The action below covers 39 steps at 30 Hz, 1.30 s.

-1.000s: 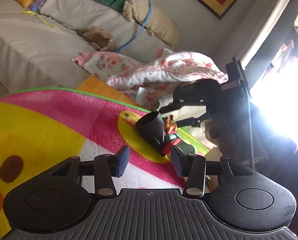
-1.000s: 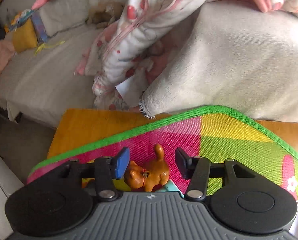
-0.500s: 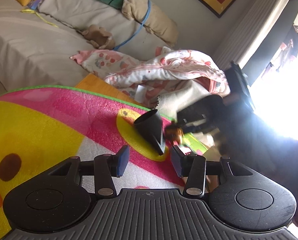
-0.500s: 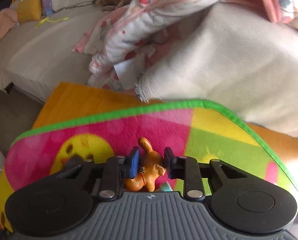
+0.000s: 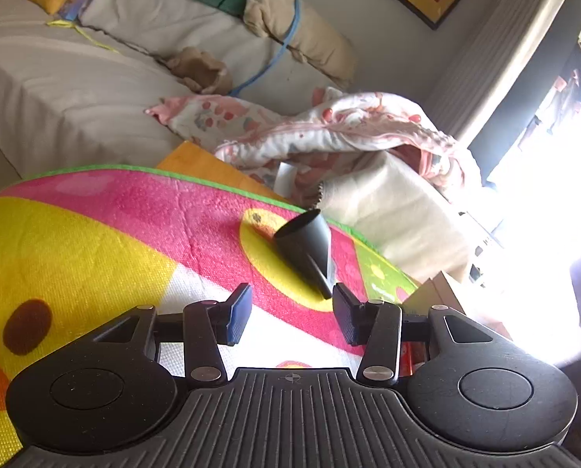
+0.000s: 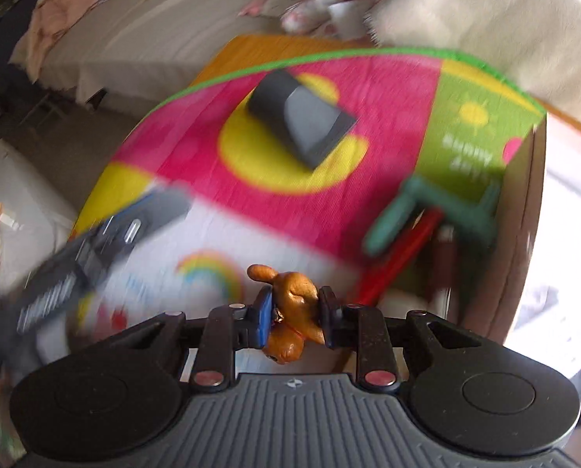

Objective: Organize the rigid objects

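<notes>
The right gripper [image 6: 293, 314] fingers pinch the little orange-brown toy dog [image 6: 295, 304] to carry it; the left gripper [image 5: 289, 310] fingers are spread, empty, near the black plastic funnel-shaped nozzle [image 5: 305, 247].

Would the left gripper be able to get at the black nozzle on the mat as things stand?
Probably yes: the left gripper is open and empty, and the black nozzle lies just beyond its fingertips on the mat, nothing between.

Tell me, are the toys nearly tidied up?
Not yet. A box at the mat's edge already holds a green piece and a red one. The right gripper is shut on the brown toy dog. The black nozzle lies on the mat, just ahead of the open, empty left gripper.
</notes>
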### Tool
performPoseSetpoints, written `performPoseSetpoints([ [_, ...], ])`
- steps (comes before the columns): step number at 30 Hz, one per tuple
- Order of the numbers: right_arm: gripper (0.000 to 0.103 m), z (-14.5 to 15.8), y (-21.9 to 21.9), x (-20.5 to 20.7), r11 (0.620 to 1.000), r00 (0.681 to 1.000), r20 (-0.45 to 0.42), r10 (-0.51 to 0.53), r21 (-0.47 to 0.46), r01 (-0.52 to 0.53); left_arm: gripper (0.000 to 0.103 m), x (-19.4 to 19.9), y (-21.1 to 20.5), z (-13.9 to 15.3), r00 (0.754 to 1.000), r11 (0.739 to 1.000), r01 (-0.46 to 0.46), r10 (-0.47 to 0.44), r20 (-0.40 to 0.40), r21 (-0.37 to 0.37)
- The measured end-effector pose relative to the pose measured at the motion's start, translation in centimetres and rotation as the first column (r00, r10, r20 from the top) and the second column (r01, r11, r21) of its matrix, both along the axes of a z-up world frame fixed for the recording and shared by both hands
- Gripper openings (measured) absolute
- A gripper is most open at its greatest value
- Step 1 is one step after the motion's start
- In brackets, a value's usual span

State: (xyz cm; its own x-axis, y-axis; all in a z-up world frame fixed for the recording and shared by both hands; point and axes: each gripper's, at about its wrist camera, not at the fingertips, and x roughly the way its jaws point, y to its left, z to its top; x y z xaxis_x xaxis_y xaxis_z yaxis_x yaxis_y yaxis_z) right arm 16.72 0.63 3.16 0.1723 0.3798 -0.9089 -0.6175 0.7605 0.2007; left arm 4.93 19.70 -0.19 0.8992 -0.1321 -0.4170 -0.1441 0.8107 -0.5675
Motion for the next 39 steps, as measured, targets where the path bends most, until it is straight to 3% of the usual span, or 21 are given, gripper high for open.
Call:
performPoseSetpoints([
  [3, 0.036, 1.2, -2.3, -4.4, 0.997, 0.985, 0.154, 0.080, 0.007, -0.082, 0.050, 0.2, -0.7, -0.1, 0.999, 0.999, 0.030, -0.030, -0.016, 0.019],
  [6, 0.058, 2.6, -4.8, -8.3, 0.994, 0.933, 0.345, 0.102, 0.000, -0.108, 0.050, 0.4, -1.4, 0.1, 0.998, 0.998, 0.050, -0.049, -0.025, 0.040],
  [10, 0.059, 2.7, -7.6, -10.1, 0.996, 0.914, 0.404, 0.030, 0.066, -0.062, 0.050, 1.4, -1.9, 1.3, 0.996, 0.992, 0.084, -0.081, -0.036, 0.089],
  [14, 0.059, 1.8, -8.4, -12.3, 0.994, 0.872, 0.489, 0.032, 0.072, -0.077, 0.050, 4.9, -2.2, 3.9, 0.990, 0.953, 0.142, -0.132, -0.056, 0.267],
  [16, 0.059, 1.3, -9.0, -13.7, 0.992, 0.852, 0.522, 0.043, 0.079, -0.099, 0.050, 7.2, -1.5, 4.6, 0.990, 0.955, 0.141, -0.128, -0.066, 0.261],
  [19, 0.059, 0.6, -10.1, -14.5, 0.989, 0.848, 0.530, 0.031, 0.106, -0.102, 0.050, 10.5, -0.4, 4.8, 0.992, 0.970, 0.118, -0.106, -0.066, 0.211],
  [23, 0.059, -0.4, -11.9, -15.2, 0.991, 0.830, 0.557, -0.029, 0.125, -0.050, 0.050, 14.7, -0.3, 4.3, 0.992, 0.965, 0.115, -0.098, -0.084, 0.235],
  [25, 0.059, -1.0, -12.9, -15.2, 0.990, 0.839, 0.543, -0.049, 0.139, -0.032, 0.050, 16.3, -0.4, 3.8, 0.986, 0.960, 0.142, -0.116, -0.120, 0.243],
  [28, 0.059, -2.0, -14.1, -15.1, 0.989, 0.854, 0.516, -0.072, 0.150, -0.008, 0.047, 17.6, -0.1, 2.7, 0.965, 0.964, 0.209, -0.178, -0.191, 0.162],
  [30, 0.059, -2.8, -14.8, -15.1, 0.988, 0.862, 0.500, -0.088, 0.157, 0.009, 0.044, 17.1, 0.0, 2.1, 0.949, 0.961, 0.258, -0.232, -0.216, 0.103],
  [34, 0.059, -3.2, -15.3, -14.6, 0.981, 0.878, 0.464, -0.117, 0.194, 0.028, 0.044, 13.1, -0.8, 2.0, 0.928, 0.944, 0.323, -0.303, -0.217, 0.066],
  [39, 0.059, -2.5, -12.7, -13.0, 0.968, 0.907, 0.394, -0.146, 0.246, 0.049, 0.044, 6.6, -2.5, 2.2, 0.893, 0.907, 0.419, -0.404, -0.197, 0.037],
])
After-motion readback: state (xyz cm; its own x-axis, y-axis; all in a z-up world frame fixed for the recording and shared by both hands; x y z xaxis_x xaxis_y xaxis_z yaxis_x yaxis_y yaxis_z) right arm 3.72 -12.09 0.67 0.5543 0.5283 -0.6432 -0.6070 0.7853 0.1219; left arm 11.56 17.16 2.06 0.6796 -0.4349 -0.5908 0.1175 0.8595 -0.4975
